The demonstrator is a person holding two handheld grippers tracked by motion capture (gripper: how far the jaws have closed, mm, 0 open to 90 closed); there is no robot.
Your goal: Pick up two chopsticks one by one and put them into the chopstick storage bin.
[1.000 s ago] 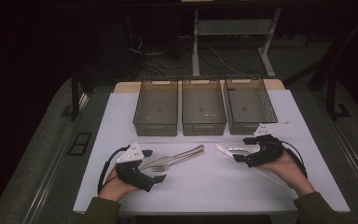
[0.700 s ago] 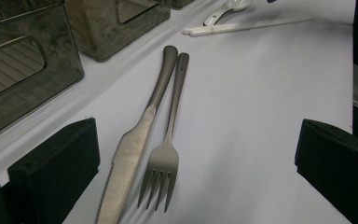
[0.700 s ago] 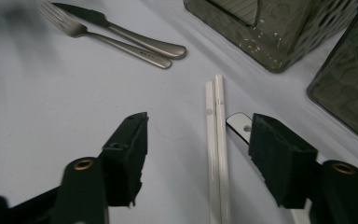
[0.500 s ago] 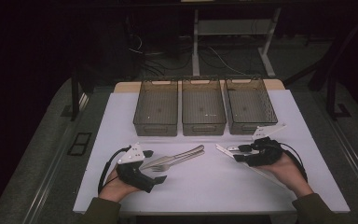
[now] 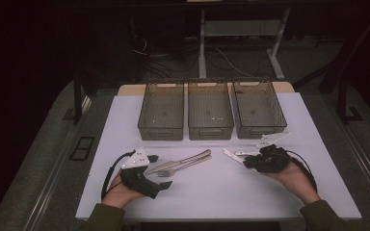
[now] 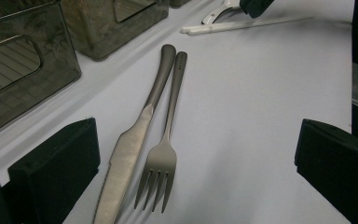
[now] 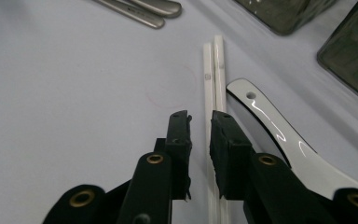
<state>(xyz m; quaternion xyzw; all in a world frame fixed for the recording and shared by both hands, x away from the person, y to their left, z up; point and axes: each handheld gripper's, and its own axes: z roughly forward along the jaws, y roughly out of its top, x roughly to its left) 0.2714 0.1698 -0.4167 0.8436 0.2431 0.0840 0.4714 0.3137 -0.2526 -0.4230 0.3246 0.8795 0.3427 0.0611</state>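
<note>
Grey bins (image 5: 211,129) stand in a row at the far side of the table. The knife (image 6: 135,140) and fork (image 6: 165,156) lie between the wide open jaws of your left gripper (image 6: 193,135). The white chopsticks (image 7: 213,70) lie in front of the right bin, just beside the spoon (image 7: 279,130). They look light, stiff and smooth, so probably slippery. Your right gripper (image 7: 200,119) has just been closing. Its jaws are narrow, with the chopsticks between them, not yet pinching. Take both together near the middle.
</note>
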